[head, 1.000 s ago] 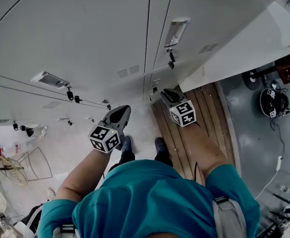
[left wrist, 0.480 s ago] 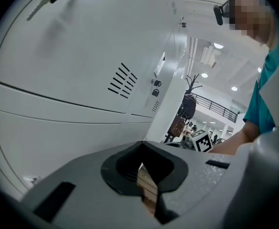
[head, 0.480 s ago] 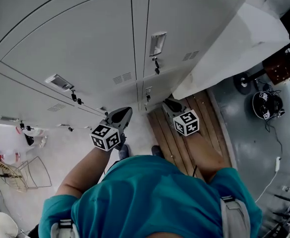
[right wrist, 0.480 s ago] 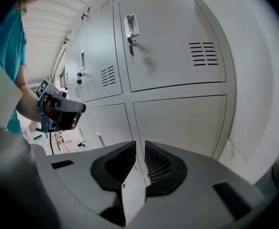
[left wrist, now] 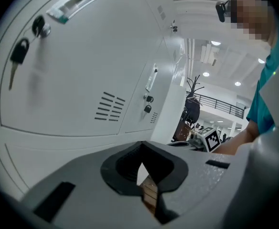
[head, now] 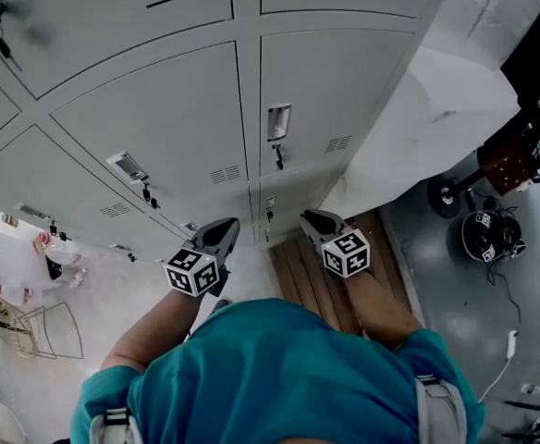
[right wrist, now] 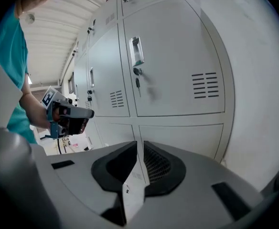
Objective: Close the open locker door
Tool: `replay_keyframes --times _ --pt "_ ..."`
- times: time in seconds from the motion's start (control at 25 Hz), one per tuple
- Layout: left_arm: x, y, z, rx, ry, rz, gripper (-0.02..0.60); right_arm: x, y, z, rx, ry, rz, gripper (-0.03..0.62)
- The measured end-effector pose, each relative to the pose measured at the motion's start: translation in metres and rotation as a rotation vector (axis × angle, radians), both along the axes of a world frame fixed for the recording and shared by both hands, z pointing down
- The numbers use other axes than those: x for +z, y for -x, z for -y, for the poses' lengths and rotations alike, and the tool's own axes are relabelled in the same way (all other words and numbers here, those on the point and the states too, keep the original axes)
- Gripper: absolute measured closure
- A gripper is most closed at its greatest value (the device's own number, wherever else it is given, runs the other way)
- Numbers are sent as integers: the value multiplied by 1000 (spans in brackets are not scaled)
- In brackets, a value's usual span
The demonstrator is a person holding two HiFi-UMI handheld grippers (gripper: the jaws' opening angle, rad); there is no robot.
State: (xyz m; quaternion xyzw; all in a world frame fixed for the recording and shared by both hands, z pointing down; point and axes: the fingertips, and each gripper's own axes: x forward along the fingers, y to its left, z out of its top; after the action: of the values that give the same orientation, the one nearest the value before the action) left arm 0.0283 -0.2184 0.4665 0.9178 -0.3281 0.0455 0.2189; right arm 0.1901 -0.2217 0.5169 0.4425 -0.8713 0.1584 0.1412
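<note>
A bank of grey lockers fills the wall ahead, and every door I can see lies flush and closed. The door straight ahead has a recessed handle with a key hanging under it. My left gripper points at the lower doors from a short way off, its jaws shut and empty. My right gripper is beside it, level with it. In the right gripper view only a thin slit shows between the tips; these jaws have just been closing, with nothing between them. A keyed door faces that gripper.
A wooden slatted platform lies on the floor under my right arm. A white wall ends the locker row at the right, with dark equipment on the grey floor beyond. A wire rack stands at the far left.
Both grippers have risen, still side by side. The head view has swung upward, so further rows of locker doors now show above them and less floor.
</note>
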Motion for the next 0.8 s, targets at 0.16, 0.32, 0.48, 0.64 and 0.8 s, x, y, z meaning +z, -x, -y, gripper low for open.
replay_keyframes --times 0.16,0.32,0.48,0.64,0.8 --pt "-40 8 -7 -100 -79 -7 578 -40 -1 5 -62 -37 48 562" --pt "-69 22 -26 -215 -130 -14 578 -71 1 6 -127 -66 70 571" --pt "-99 48 -46 -321 -177 -20 578 -98 12 6 -208 -79 101 576" --pt "-134 84 -68 -399 -231 -32 578 -129 30 4 -238 -108 110 583" --pt "-166 122 -86 -443 -293 -47 578 -168 53 -1 -256 -162 90 588"
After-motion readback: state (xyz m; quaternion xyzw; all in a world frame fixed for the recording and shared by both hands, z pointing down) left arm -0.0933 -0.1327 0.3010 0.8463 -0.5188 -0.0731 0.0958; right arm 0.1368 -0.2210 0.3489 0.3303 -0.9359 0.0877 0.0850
